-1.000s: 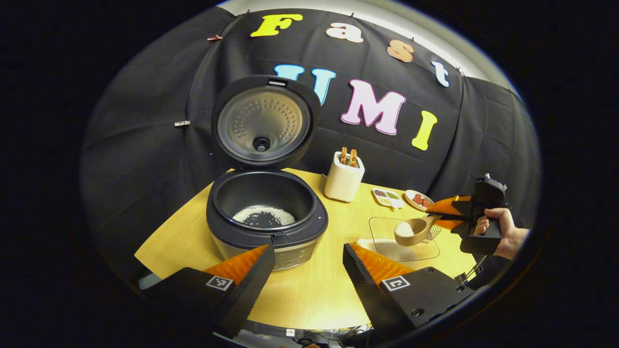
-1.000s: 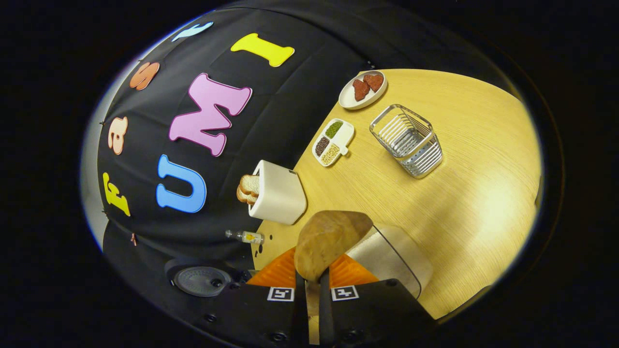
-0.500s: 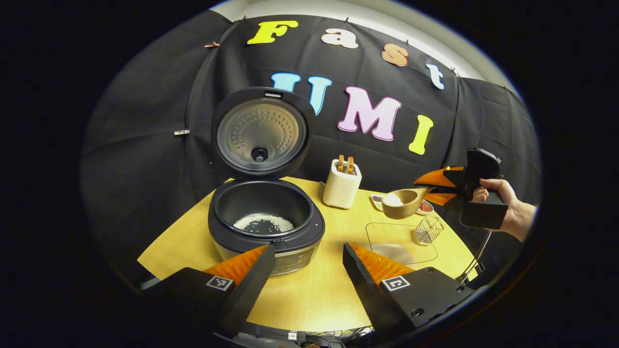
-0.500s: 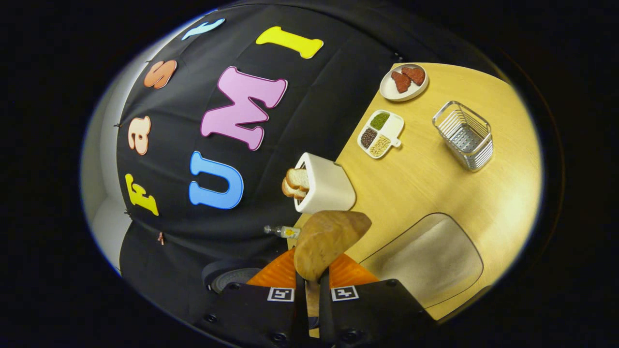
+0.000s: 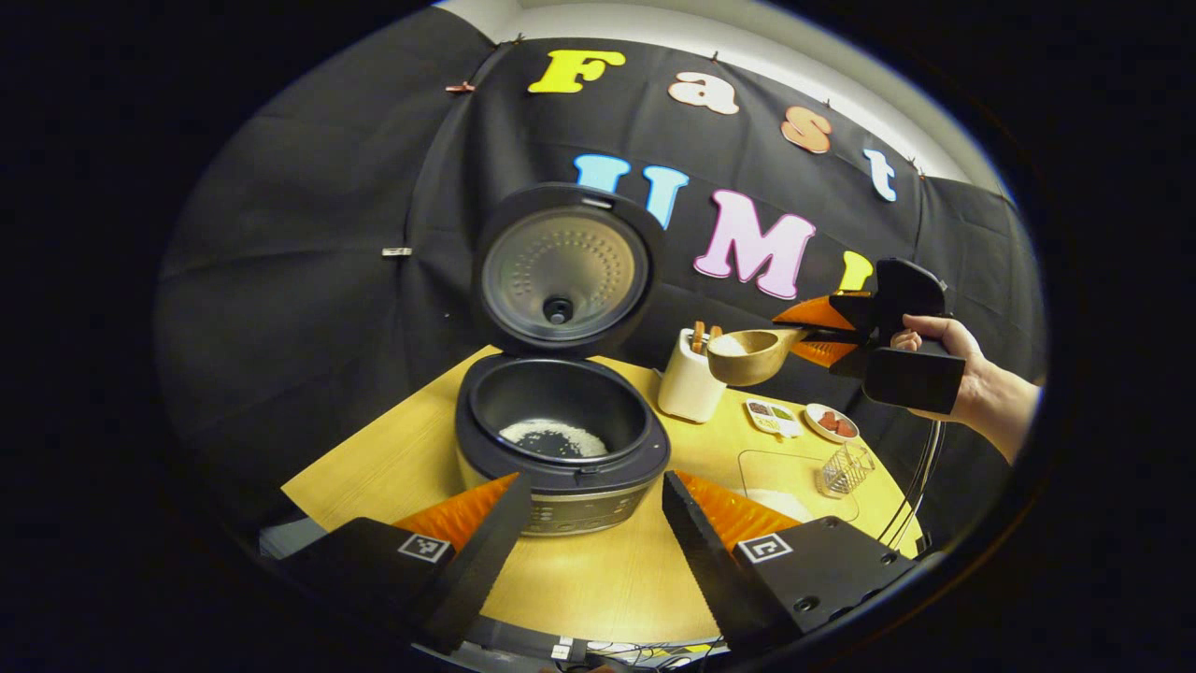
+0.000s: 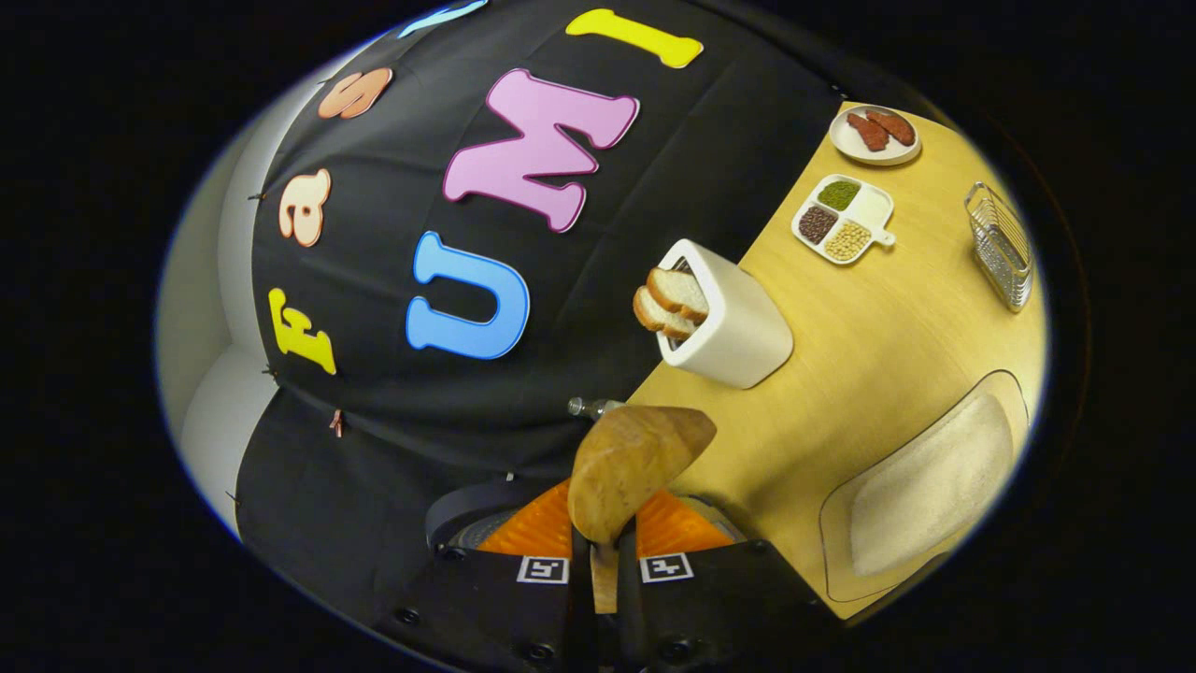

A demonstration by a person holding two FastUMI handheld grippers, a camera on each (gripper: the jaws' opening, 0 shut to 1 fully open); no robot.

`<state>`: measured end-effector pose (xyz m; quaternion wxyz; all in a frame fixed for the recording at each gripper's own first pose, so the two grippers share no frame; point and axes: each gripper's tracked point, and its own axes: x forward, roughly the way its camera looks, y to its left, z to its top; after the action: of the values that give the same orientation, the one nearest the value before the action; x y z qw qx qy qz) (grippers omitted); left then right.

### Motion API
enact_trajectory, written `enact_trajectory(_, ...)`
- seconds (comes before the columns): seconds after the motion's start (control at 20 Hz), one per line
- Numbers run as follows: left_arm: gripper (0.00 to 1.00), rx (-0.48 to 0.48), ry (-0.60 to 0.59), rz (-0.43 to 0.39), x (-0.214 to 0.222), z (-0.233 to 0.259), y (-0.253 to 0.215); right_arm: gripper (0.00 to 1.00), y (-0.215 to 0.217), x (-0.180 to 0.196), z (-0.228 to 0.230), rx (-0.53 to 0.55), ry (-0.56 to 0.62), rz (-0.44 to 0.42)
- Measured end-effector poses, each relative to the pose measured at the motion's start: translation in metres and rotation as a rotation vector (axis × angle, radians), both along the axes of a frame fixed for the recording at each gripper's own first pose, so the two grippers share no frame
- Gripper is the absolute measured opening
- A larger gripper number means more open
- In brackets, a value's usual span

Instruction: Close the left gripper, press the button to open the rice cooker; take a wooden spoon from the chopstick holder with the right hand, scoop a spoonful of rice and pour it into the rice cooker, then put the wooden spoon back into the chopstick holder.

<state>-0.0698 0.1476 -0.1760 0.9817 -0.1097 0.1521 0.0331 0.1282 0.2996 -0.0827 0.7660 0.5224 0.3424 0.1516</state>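
Fingers of the right gripper (image 5: pixel 811 335) are clamped on the wooden spoon (image 5: pixel 745 356), held with rice right of centre, above the tabletop (image 5: pixel 598 584). Left gripper (image 5: pixel 590 523) fingers are spread wide, empty. The rice cooker (image 5: pixel 561 439) sits open, centre. Carrying is judged underway; tipping over the pot is called for next.

Black rice cooker (image 5: pixel 561 439); brown wooden spoon (image 5: pixel 745 355); yellow wood-grain table (image 5: pixel 607 579); white toaster (image 6: pixel 733 322).
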Motion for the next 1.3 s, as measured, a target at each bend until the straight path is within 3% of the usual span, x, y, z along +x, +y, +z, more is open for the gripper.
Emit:
enact_trajectory(0.25, 0.96, -0.007, -0.014, 0.069, -0.007, -0.005, 0.033, 0.13, 0.067, -0.002, -0.003, -0.075, -0.058, 0.126)
enact_trajectory(0.6, 0.96, -0.032, -0.017, 0.133, -0.014, -0.012, 0.063, 0.13, 0.132, -0.007, -0.015, -0.341, -0.282, 0.286)
enact_trajectory(0.85, 0.96, -0.031, -0.009, 0.145, -0.015, -0.019, 0.072, 0.13, 0.161, -0.022, -0.030, -0.515, -0.424, 0.397)
enact_trajectory(1.3, 0.96, -0.012, -0.002, 0.142, -0.016, -0.023, 0.081, 0.13, 0.207, -0.038, -0.040, -0.715, -0.685, 0.547)
